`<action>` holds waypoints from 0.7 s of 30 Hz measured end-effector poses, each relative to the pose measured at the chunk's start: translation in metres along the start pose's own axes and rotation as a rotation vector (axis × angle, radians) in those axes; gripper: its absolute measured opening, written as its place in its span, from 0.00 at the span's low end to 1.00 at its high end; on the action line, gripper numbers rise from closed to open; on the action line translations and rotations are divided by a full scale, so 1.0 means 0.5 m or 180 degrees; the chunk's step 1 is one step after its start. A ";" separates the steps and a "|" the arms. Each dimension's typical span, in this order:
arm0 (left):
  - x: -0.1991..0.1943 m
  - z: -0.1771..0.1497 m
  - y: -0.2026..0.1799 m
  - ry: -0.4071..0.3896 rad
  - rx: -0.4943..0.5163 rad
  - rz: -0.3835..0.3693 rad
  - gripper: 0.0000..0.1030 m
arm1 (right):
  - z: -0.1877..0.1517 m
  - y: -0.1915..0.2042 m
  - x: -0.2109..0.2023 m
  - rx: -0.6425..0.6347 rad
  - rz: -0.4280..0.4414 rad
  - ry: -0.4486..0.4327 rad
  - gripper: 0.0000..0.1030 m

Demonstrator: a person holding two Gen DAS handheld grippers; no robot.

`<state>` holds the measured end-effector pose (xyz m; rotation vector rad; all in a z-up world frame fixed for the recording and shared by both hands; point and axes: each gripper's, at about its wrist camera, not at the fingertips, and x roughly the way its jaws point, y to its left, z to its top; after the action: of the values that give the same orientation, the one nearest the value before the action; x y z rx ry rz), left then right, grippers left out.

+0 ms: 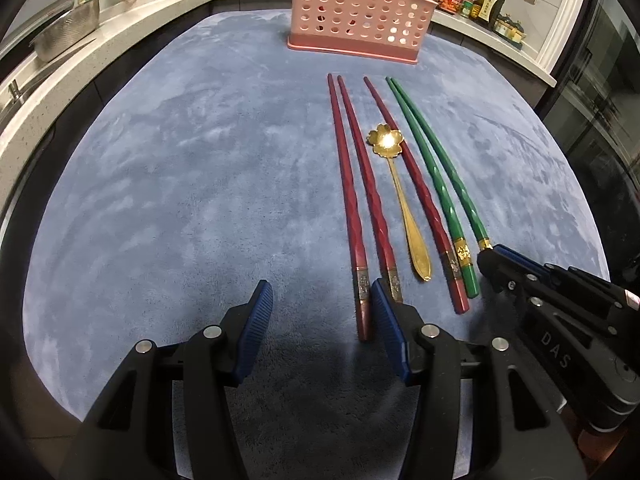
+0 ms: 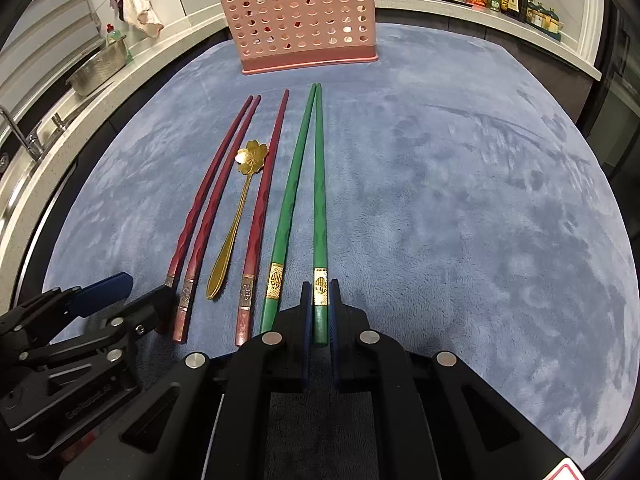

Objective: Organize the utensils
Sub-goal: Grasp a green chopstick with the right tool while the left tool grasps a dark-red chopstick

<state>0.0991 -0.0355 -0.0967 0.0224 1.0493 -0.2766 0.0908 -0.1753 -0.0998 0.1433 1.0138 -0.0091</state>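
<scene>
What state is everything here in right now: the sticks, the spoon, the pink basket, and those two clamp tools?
Right gripper: jaws shut on the outer green chopstick.
Left gripper: jaws open, nothing held.
Other green chopstick: lying flat, free.
Three red chopsticks: lying flat, untouched.
Gold spoon: flat between red chopsticks.
Pink basket: upright, already holding some utensils.

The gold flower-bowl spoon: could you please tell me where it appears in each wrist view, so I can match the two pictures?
Left wrist view: the gold spoon lies right of centre, between red chopsticks.
Right wrist view: it lies left of centre, between the same red chopsticks.
Shared landmark: the pink perforated holder at the far end of the blue mat.
</scene>
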 end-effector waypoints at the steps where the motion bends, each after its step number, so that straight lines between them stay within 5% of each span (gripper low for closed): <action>1: 0.001 0.000 -0.001 -0.0003 0.0015 0.0012 0.48 | 0.000 0.000 0.000 0.0001 -0.0001 0.0000 0.07; 8: 0.006 0.000 -0.006 -0.0034 0.0066 0.0061 0.45 | 0.000 -0.001 0.001 0.0000 0.0001 0.0000 0.07; 21: 0.004 0.004 0.010 -0.0096 0.0019 0.0072 0.08 | -0.002 -0.001 -0.001 0.0008 0.0006 -0.0002 0.07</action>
<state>0.1031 -0.0315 -0.0980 0.0353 1.0178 -0.2589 0.0896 -0.1755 -0.0998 0.1467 1.0132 -0.0086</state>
